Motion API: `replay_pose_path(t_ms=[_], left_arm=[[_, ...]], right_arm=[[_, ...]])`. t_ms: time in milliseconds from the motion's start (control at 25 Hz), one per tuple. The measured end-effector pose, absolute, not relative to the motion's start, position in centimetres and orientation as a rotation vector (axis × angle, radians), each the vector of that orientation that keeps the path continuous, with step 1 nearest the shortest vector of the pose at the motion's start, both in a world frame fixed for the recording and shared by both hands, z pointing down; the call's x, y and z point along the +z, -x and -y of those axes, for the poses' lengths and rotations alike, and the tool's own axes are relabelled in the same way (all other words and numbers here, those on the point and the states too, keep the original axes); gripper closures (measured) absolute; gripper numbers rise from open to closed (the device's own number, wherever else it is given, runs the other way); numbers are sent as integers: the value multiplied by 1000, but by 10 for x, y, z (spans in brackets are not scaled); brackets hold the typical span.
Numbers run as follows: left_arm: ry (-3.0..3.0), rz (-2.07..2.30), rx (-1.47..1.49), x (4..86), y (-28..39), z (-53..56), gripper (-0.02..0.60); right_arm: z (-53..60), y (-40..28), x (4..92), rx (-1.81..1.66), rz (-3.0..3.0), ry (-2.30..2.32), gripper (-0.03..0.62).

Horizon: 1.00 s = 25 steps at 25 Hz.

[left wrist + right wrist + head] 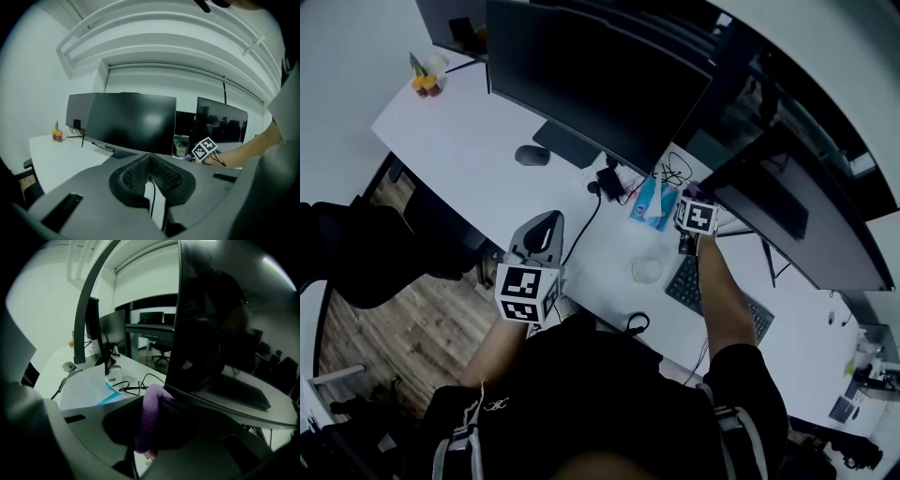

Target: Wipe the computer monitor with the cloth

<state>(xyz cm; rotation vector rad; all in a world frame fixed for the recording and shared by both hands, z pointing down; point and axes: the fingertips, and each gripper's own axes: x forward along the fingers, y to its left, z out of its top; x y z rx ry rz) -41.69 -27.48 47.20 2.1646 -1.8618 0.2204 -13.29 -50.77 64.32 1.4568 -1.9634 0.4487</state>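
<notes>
My right gripper (693, 199) is shut on a purple cloth (150, 416). The cloth's top presses against the lower left corner of the right-hand dark monitor (211, 333), which in the head view stands at the desk's right (797, 211). A tip of the cloth (691, 190) shows above the marker cube there. A second, larger monitor (591, 75) stands at the desk's middle. My left gripper (544, 230) hangs over the desk's near edge, well short of that monitor (131, 122). Its jaws are shut (150, 172) with nothing between them.
On the white desk (478, 141) lie a mouse (532, 155), a blue tissue pack (652, 202), tangled cables (675, 169), a round clear lid (647, 270) and a keyboard (712, 295). Small bottles (427, 84) stand at the far left corner. The wood floor (403, 328) is at the left.
</notes>
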Motion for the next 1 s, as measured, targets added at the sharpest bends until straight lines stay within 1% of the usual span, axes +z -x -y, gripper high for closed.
replay_pose_path(t_ms=[200,440,1000], left_arm=[[-2149,1882,200,470,432,271,571],[-2159,1878,155,467,440,272,571],[-2304,1744,107,449,401,293,571]], right_arm=[[511,148,630,431,1995,-1471,517],[514,158,588,370,2033,-1561,517],[494,136,504,291,2134,-1703,517]])
